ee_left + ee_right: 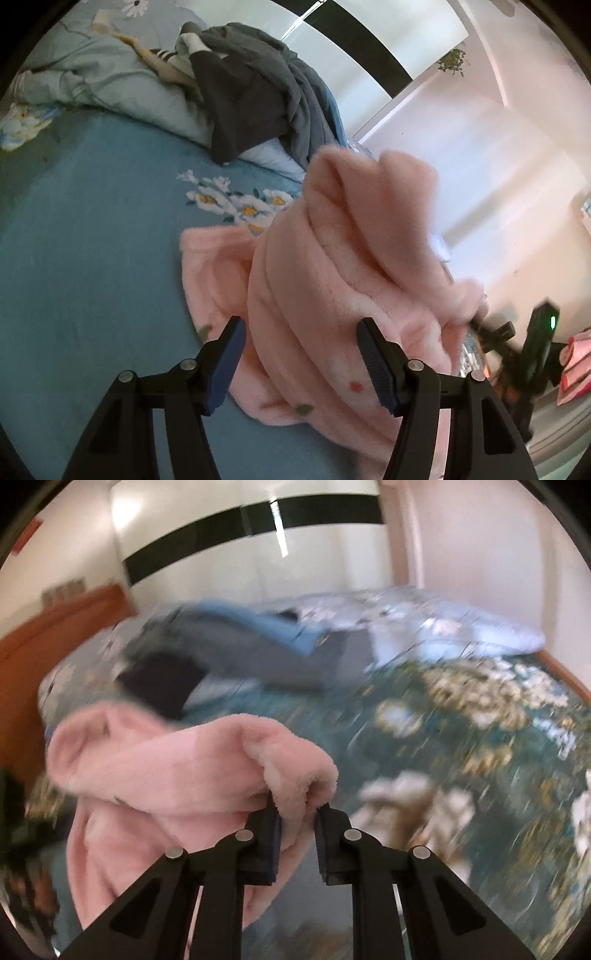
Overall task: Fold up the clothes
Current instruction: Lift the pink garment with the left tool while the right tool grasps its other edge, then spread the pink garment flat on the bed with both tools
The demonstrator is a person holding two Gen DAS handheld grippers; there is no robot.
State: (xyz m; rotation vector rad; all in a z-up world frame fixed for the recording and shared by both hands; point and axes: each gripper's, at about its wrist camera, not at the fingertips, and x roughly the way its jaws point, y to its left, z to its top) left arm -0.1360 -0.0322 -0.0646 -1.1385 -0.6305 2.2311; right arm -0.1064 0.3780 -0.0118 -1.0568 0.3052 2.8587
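Pink fleece garment w/ small red & green spots, teal floral bedsheet, dark grey clothes pile.

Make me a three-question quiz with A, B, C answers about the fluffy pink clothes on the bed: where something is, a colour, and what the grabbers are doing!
1. Where is the dark grey clothes pile?
A. At the far side of the bed, beyond the pink garment
B. On the floor
C. Inside a basket

2. What colour is the bedsheet?
A. Red
B. Blue-green with white flowers
C. Plain black

3. What is the right gripper doing?
A. Hanging open over nothing
B. Holding a sock
C. Pinching a fold of the pink garment

Answers:
1. A: the dark grey clothes pile lies on the bed past the pink garment.
2. B: the bedsheet is blue-green with white flowers.
3. C: the right gripper has pink fleece between its nearly closed jaws, while the left gripper stands wide open.
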